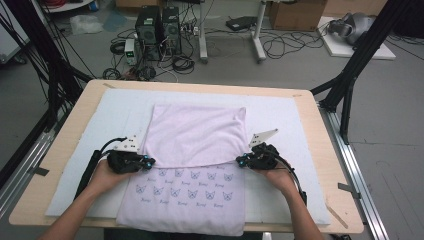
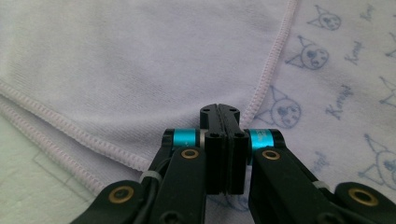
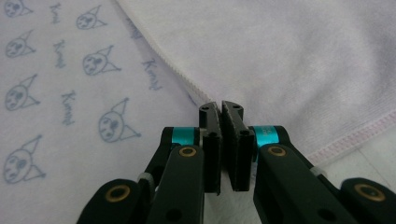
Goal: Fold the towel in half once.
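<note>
A pale lilac towel (image 1: pixel 192 150) lies flat on the white mat (image 1: pixel 100 125) that covers the bench (image 1: pixel 65 150), its far half folded toward the person so that the plain side lies over the side printed with small cat faces. The fold's hemmed edge runs crosswise from one claw to the other. As it now lies, the towel's long axis runs from the person's near edge, where the cloth hangs slightly over the bench, away toward the far side. The cloth looks light, soft and limp; it would likely sag and crease wherever it is not held, and it is not fragile. The stitched hem and its corners are the firmest places to pinch, and both layers could be caught together there. The left claw (image 2: pixel 219 112) rests at the left end of the folded edge with its jaws pressed together; whether any cloth is caught between them cannot be told. The right claw (image 3: pixel 221 109) sits at the right end, its jaws nearly together with a thin gap at the tips and no cloth seen between them.
</note>
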A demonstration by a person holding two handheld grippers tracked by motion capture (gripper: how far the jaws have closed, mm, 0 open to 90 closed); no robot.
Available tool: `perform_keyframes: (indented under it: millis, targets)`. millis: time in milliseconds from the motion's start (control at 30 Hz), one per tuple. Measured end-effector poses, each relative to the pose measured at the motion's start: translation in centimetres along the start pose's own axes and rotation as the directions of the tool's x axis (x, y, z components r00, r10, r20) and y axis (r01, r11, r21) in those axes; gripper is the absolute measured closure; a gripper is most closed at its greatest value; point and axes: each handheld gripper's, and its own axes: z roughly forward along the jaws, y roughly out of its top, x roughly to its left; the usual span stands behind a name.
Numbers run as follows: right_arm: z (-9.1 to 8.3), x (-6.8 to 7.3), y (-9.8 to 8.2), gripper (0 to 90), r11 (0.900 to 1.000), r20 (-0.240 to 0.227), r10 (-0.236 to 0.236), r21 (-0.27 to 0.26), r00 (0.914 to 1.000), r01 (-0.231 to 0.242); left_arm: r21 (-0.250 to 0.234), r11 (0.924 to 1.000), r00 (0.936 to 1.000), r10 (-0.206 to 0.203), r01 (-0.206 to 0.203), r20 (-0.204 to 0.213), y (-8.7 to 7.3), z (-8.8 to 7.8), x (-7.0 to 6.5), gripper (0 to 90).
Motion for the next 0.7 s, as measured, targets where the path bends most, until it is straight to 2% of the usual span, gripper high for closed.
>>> perform_keyframes:
  millis: [67,167,267,333,467,500,533,567,600,633,700]
  targets:
    - [-0.2,0.2,0.1,86.8,1.000,0.000,-0.006,-0.006,1.0000,0.006,-0.004,1.0000,0.9999,-0.008,0.008,-0.010,0.0,-0.3,0.2,89.6]
    - [-0.8,0.5,0.6,86.9,0.999,-0.002,-0.015,-0.052,0.9999,0.015,-0.031,0.9992,0.9995,-0.027,0.026,-0.018,0.1,-1.2,0.3,89.7]
    - [-1.4,0.8,1.2,86.9,0.997,0.005,-0.036,-0.075,0.9994,0.036,-0.047,0.9987,0.9997,-0.018,0.017,-0.017,0.3,-2.0,0.3,89.7]
    - [-1.9,1.1,1.6,86.9,0.995,0.001,-0.040,-0.091,0.9992,0.040,-0.034,0.9993,0.9996,-0.014,0.014,-0.023,0.4,-1.9,0.1,89.2]
    - [-2.6,2.1,1.9,86.8,0.993,0.002,-0.072,-0.093,0.9974,0.072,0.010,0.9992,0.9990,-0.039,0.039,-0.021,-0.1,-0.8,0.1,60.5]
    - [-2.5,2.2,1.8,86.8,0.994,0.006,-0.073,-0.085,0.9973,0.073,0.030,0.9990,0.9993,-0.034,0.034,-0.013,-0.3,-0.5,0.1,58.5]
    - [-2.5,2.3,1.6,86.7,0.995,0.002,-0.067,-0.071,0.9977,0.067,0.018,0.9994,0.9995,-0.028,0.028,-0.014,-0.4,-0.3,0.0,57.7]
    - [-2.3,2.3,1.4,86.7,0.996,0.001,-0.067,-0.060,0.9978,0.066,0.013,0.9993,0.9992,-0.035,0.035,-0.018,-0.4,-0.3,-0.1,58.4]
    - [-2.2,2.2,1.2,86.7,0.996,0.005,-0.067,-0.054,0.9977,0.067,0.012,0.9997,0.9995,-0.022,0.022,-0.022,-0.4,-0.4,-0.1,61.8]
    - [-2.0,2.2,1.0,86.6,0.997,0.000,-0.058,-0.046,0.9983,0.058,0.011,0.9998,0.9996,-0.016,0.017,-0.021,-0.4,-0.4,-0.1,72.5]
    - [-1.7,2.0,0.8,86.6,0.998,-0.003,-0.047,-0.035,0.9989,0.047,0.016,0.9996,0.9992,-0.022,0.022,-0.033,-0.4,-0.5,0.0,84.7]
